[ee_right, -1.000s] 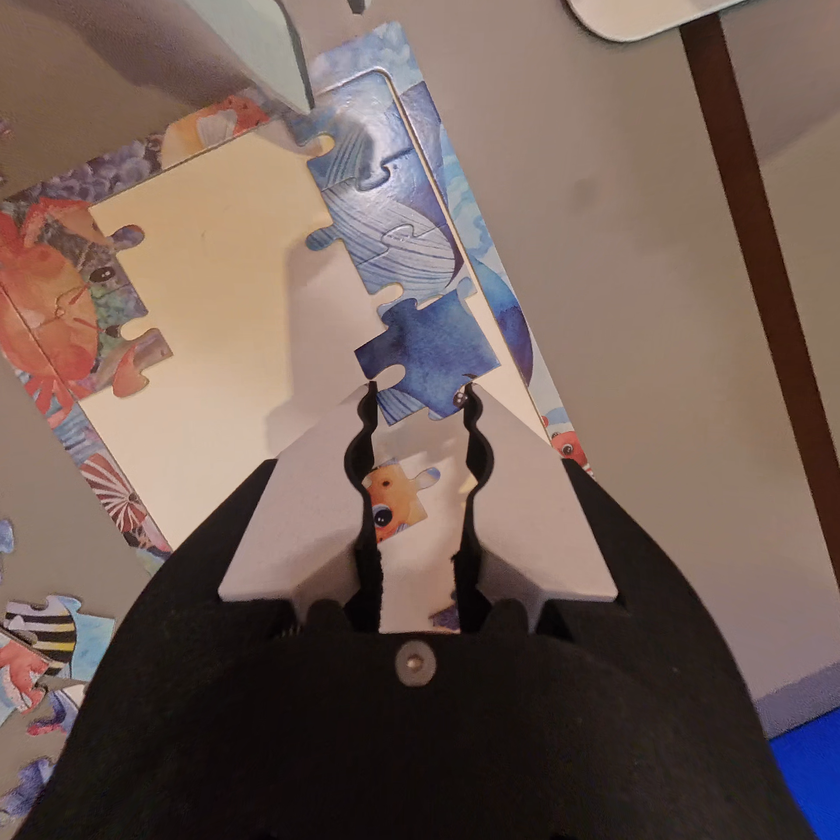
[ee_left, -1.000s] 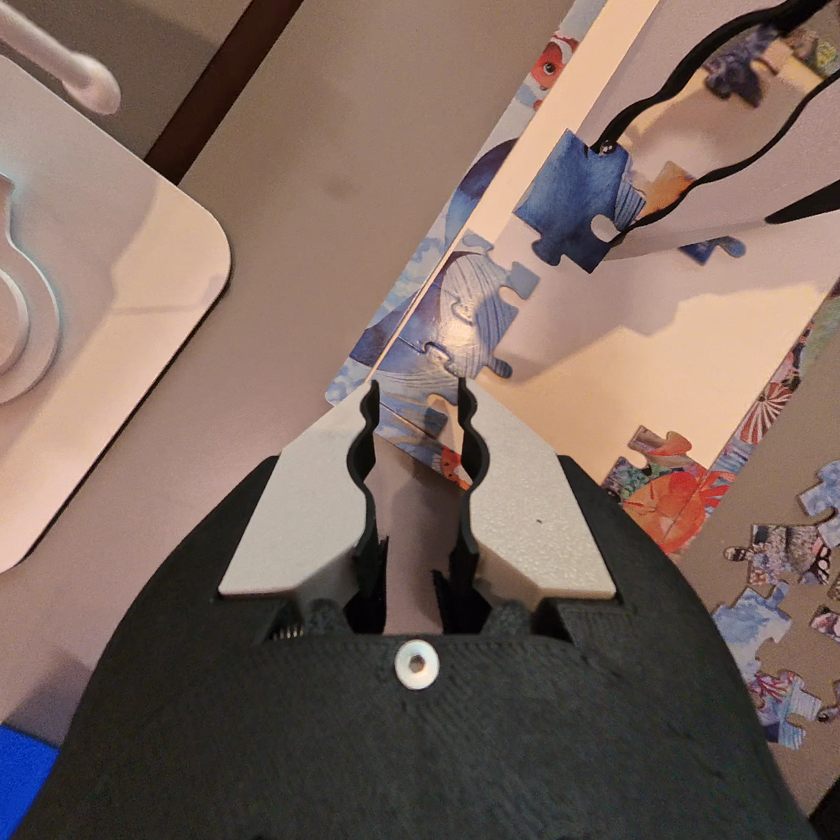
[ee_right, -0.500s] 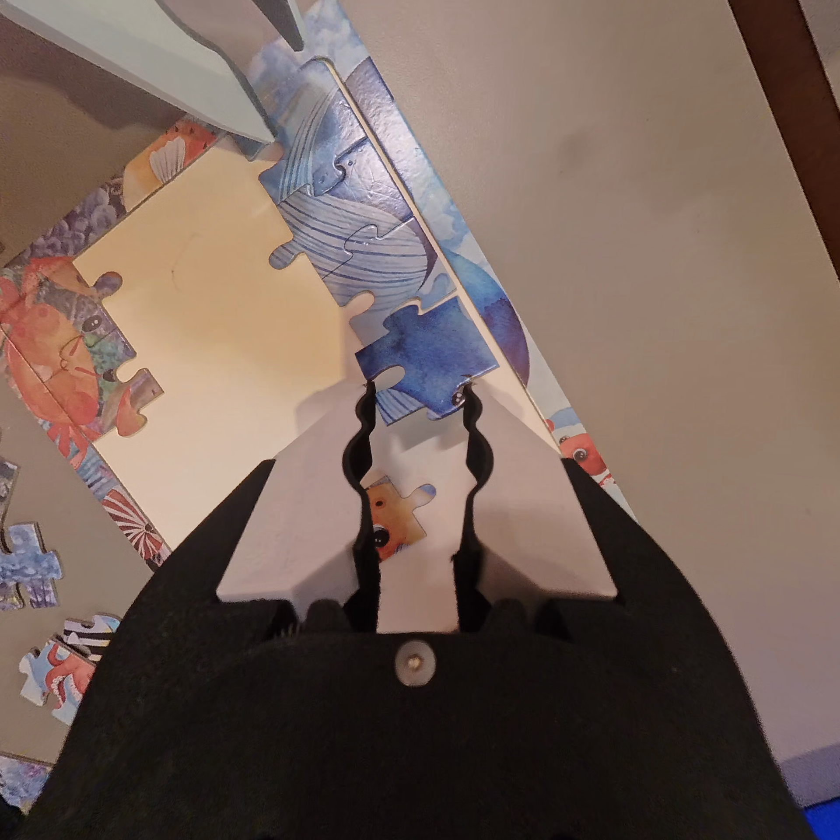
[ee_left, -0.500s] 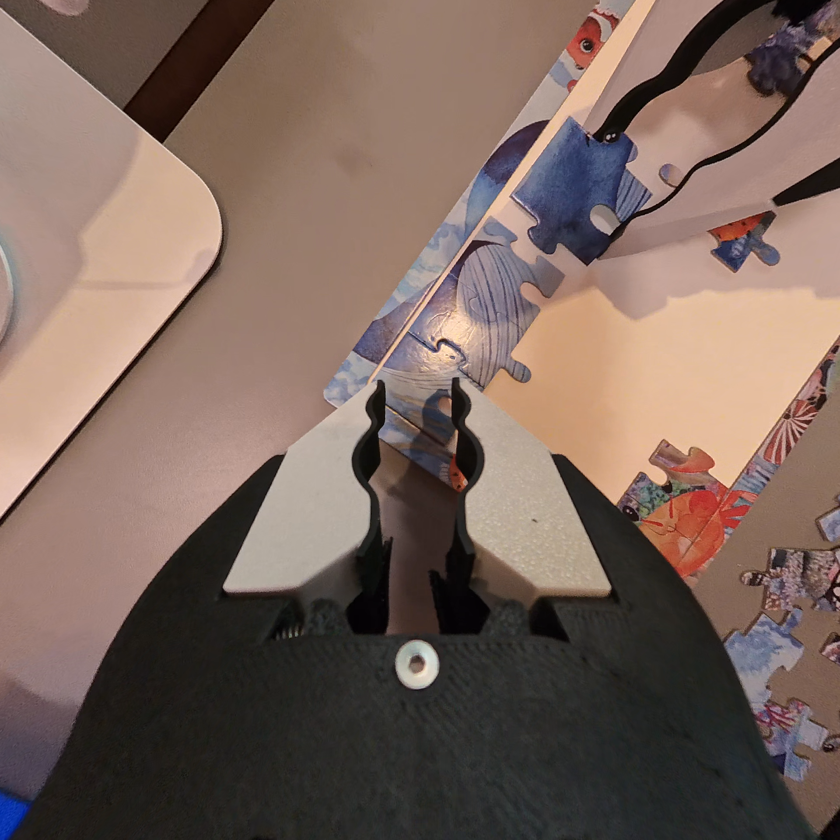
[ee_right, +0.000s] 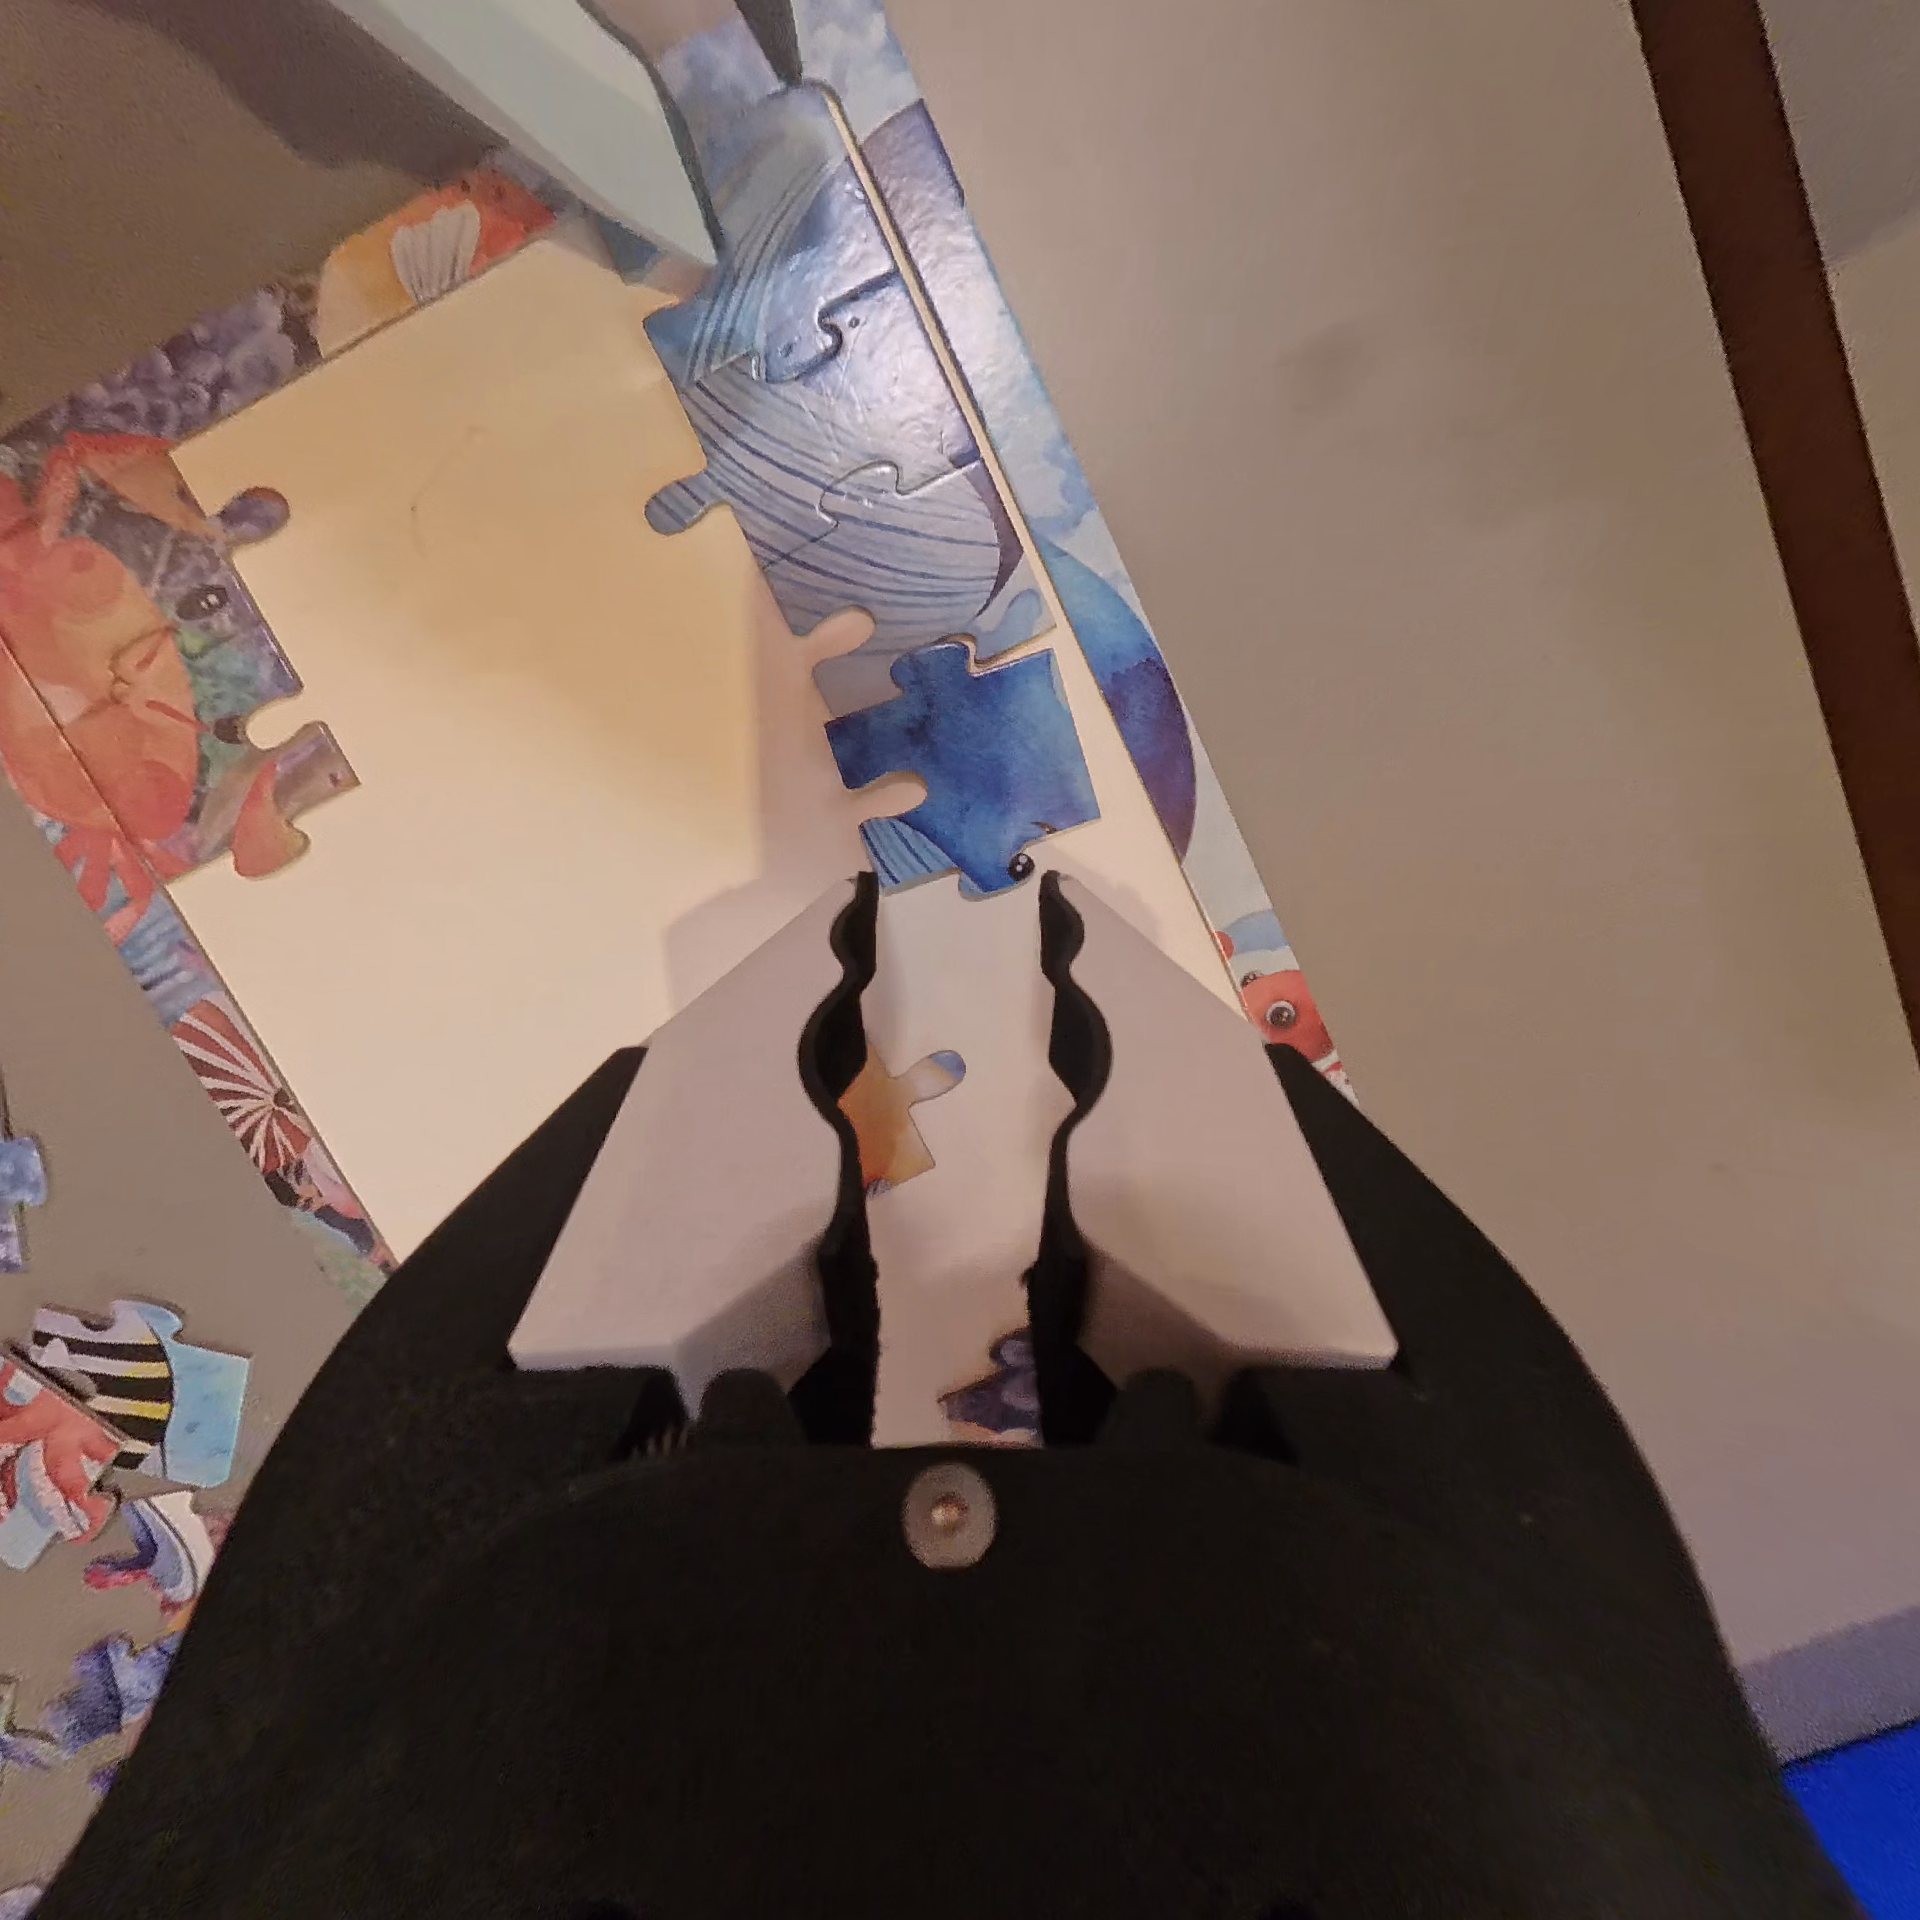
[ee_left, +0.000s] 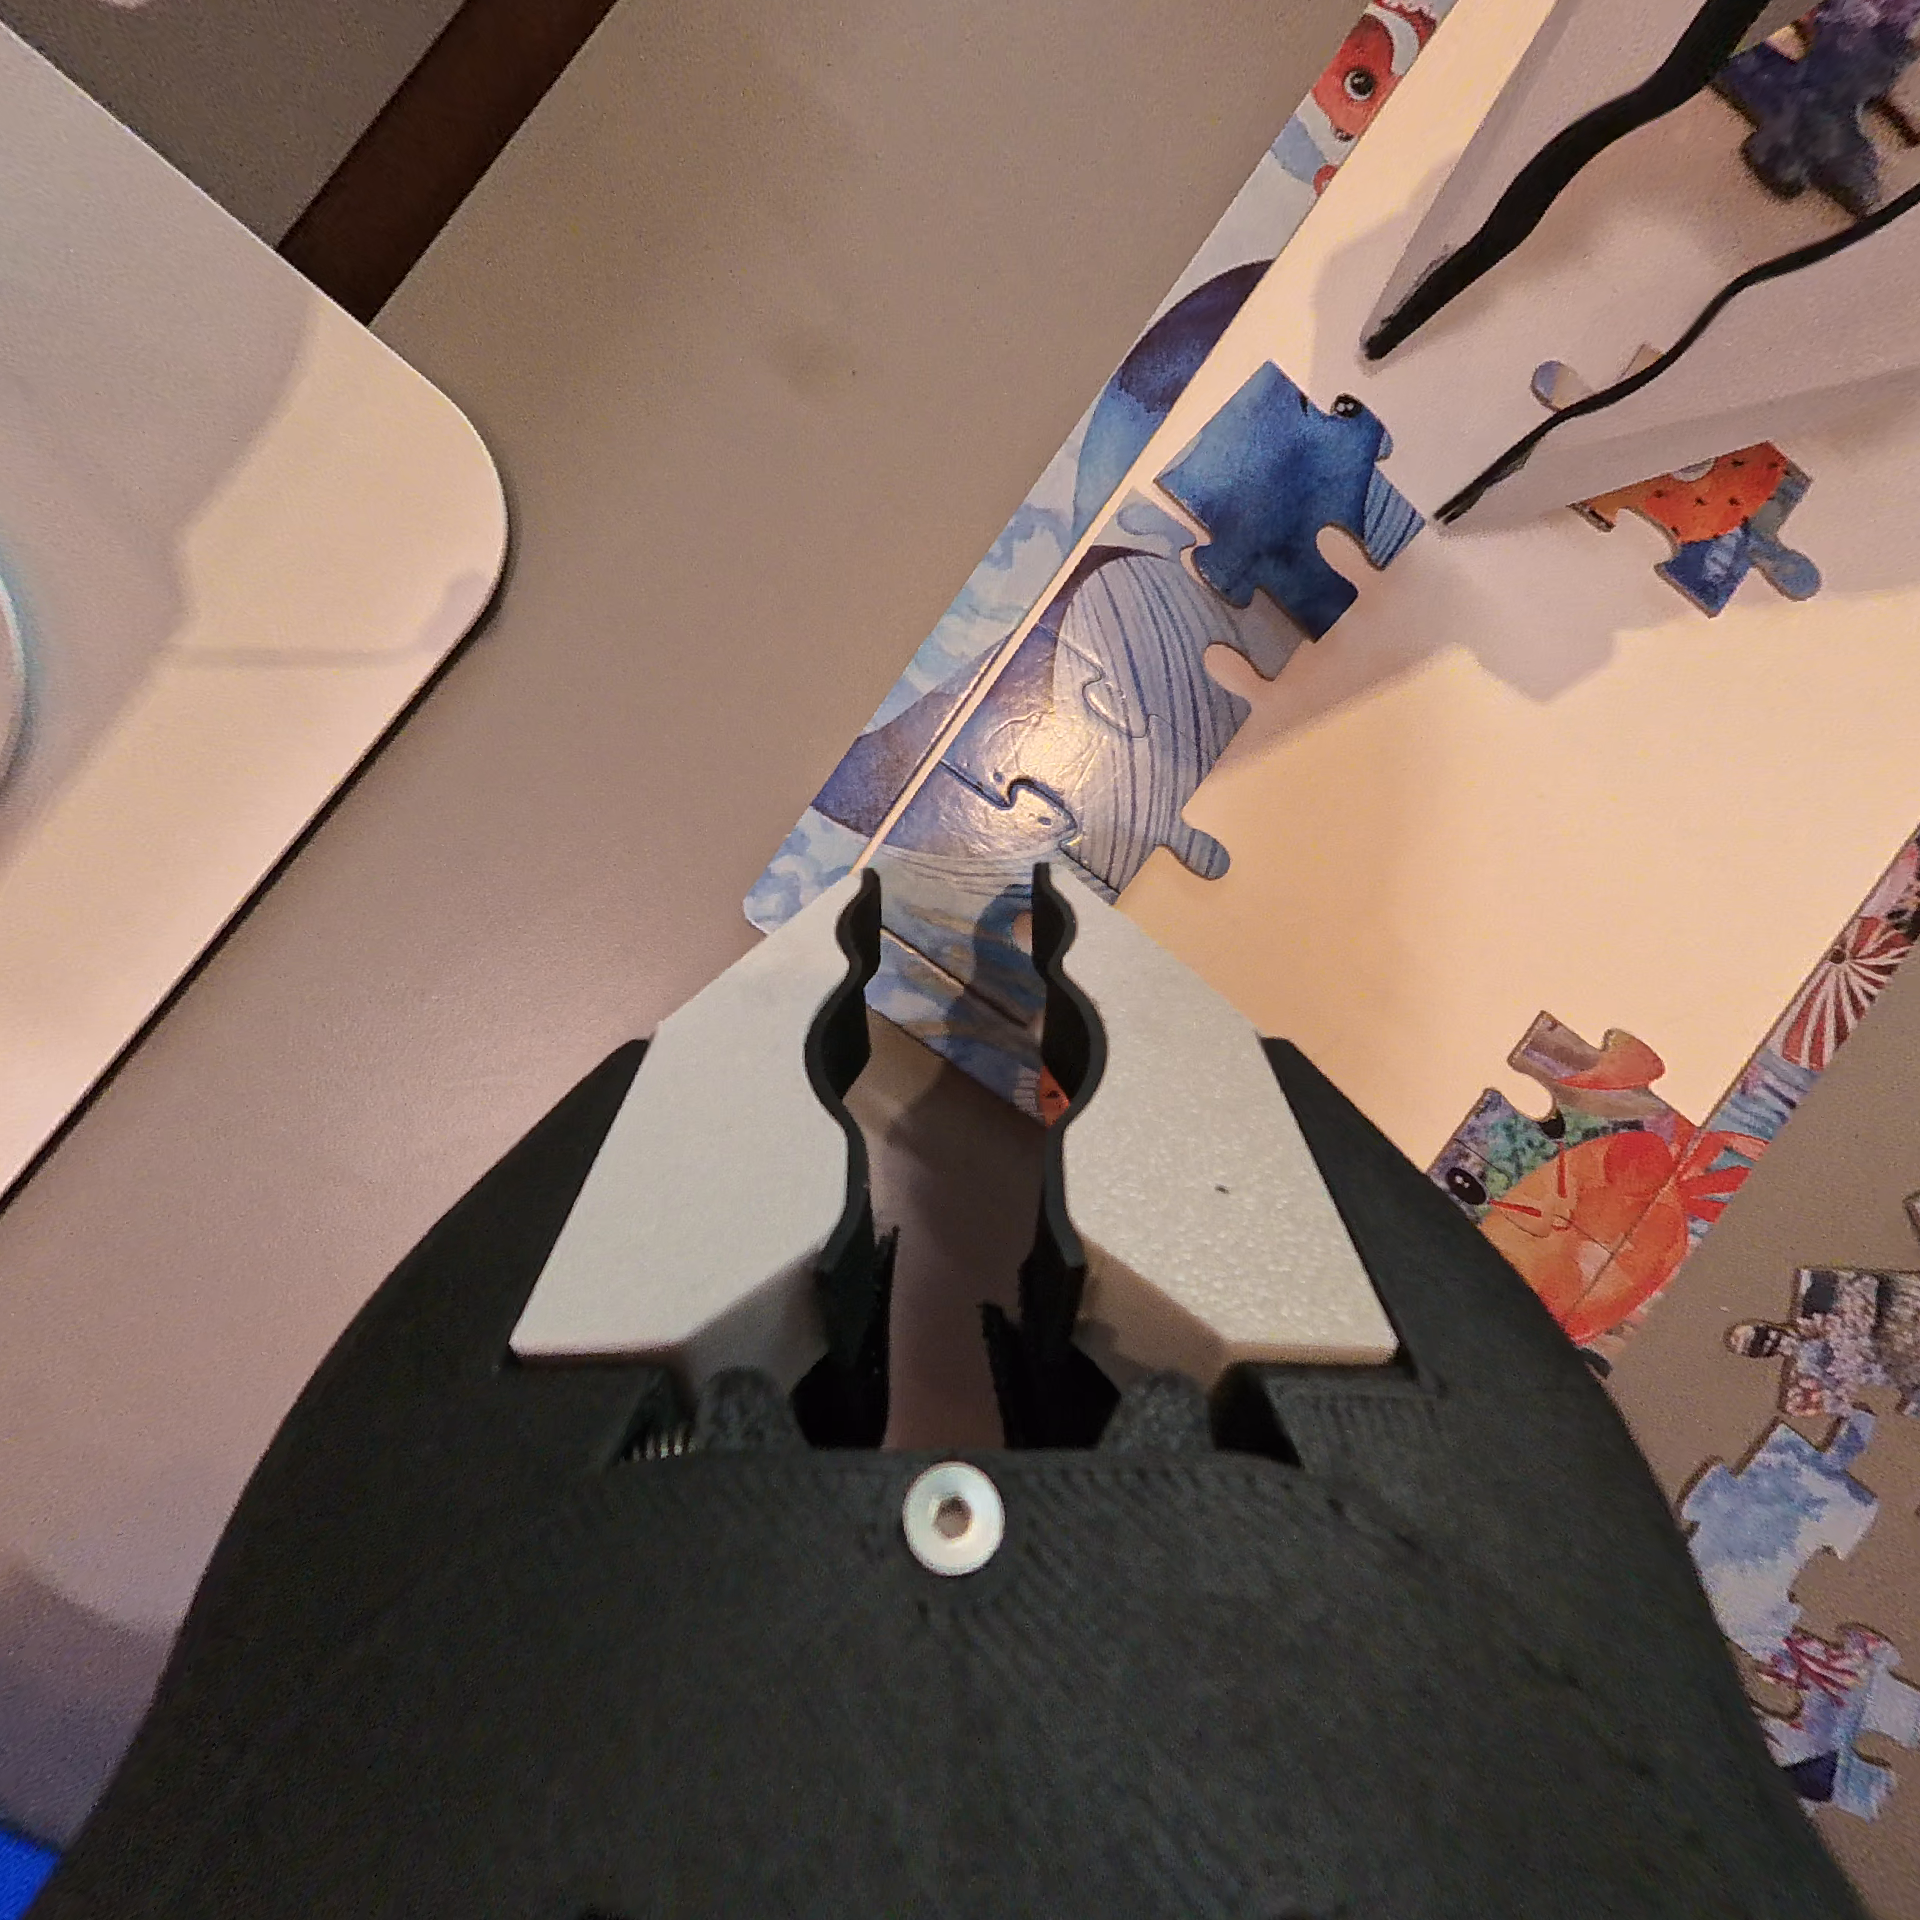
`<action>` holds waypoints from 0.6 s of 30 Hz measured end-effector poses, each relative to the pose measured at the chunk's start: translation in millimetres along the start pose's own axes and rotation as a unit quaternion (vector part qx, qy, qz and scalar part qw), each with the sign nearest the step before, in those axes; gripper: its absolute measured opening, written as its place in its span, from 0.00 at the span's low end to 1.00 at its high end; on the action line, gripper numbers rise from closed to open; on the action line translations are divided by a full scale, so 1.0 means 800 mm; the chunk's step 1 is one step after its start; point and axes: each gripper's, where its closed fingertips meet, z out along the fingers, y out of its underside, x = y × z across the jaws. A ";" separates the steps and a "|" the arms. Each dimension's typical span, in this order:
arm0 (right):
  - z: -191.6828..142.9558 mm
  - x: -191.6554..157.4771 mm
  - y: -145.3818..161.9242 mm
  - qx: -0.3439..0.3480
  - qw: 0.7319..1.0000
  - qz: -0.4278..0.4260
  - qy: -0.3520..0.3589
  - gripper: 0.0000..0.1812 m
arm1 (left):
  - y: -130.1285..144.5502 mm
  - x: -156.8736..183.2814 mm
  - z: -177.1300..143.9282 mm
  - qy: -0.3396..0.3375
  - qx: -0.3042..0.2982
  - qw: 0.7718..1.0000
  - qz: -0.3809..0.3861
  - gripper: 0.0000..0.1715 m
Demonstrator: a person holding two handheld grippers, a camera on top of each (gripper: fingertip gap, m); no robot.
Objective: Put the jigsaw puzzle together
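The puzzle tray [ee_right: 499,644] has a cream floor and a printed frame. Pale whale pieces [ee_right: 862,468] sit along its edge. A dark blue piece [ee_right: 966,769] lies against them, its edge toward them slightly lifted. My right gripper [ee_right: 951,883] is open and empty, its tips just behind that piece without touching it. In the left wrist view the blue piece [ee_left: 1278,509] lies below the right gripper [ee_left: 1413,426]. My left gripper [ee_left: 954,883] is open and empty over the tray's corner, above the whale pieces [ee_left: 1101,707].
Orange crab pieces [ee_right: 125,665] sit at the tray's other side. An orange fish piece [ee_left: 1714,509] lies loose on the tray floor. Several loose pieces [ee_right: 104,1392] lie on the table beside the tray. A white board [ee_left: 208,520] lies to the left. My right fingertips sit around 12 cm from my left ones.
The dark blue piece has slid up against the whale pieces. My right gripper's tips, on its edges before, now sit just behind it. My left gripper shifted slightly along the tray corner.
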 end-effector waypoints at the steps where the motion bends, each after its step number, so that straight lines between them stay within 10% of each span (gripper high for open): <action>1: 0.001 0.001 0.000 0.000 1.000 -0.002 0.002 0.17 | -0.001 -0.002 -0.002 -0.003 0.003 1.000 -0.001 0.16; 18: -0.006 0.017 -0.009 0.028 0.999 -0.029 0.020 0.22 | -0.014 -0.030 -0.020 -0.022 0.057 0.997 -0.047 0.14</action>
